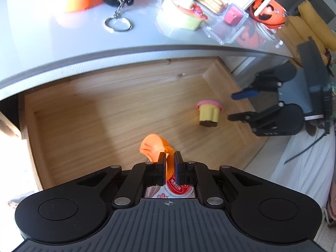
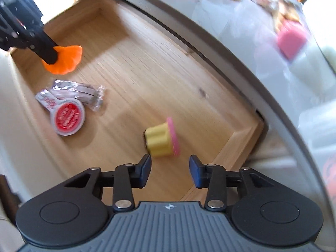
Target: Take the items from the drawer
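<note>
Left jaws clamped our orange toy (image 1: 154, 147) over the drawer (image 1: 117, 109); right jaws stood open, the cupcake (image 2: 161, 139) just ahead, untouched.

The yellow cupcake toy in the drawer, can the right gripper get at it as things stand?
Probably yes. The right gripper is open just short of the yellow cupcake toy, which lies on its side on the drawer floor with nothing between.

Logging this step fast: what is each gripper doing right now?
Left gripper: closed on the orange toy.
Right gripper: open, holding nothing; the yellow cupcake toy lies in the drawer just beyond its fingers.
</note>
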### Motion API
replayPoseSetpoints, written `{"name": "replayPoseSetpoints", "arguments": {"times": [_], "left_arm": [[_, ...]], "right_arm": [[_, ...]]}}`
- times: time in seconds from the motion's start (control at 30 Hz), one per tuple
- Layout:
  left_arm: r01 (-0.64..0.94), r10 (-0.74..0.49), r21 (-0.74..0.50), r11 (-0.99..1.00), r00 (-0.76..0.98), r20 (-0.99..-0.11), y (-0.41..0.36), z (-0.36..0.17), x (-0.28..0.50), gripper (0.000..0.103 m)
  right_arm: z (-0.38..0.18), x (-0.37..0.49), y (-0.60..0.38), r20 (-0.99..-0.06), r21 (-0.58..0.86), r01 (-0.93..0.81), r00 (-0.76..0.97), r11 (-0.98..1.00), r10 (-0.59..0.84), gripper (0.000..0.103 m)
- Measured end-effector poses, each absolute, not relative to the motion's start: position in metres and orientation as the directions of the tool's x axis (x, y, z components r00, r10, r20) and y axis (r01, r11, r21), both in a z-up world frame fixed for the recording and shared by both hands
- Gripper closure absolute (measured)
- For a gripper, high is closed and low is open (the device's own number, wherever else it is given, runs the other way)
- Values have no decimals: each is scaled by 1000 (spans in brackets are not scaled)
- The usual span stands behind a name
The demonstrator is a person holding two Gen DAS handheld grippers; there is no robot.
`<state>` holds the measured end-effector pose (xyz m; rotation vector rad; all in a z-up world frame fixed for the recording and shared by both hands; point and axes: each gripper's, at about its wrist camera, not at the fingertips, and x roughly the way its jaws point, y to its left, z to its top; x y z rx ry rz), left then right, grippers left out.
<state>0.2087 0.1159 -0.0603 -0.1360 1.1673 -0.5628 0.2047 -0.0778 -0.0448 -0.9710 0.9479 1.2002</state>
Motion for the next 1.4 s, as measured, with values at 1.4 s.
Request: {"name": "replayPoseSetpoints", "arguments": {"times": [1.4], "left_arm": [[182,-248,-173,968,788,-564,119,89,289,94]], "right_arm": [[120,289,-65,-586,183,-886,249,426,771,61]]}}
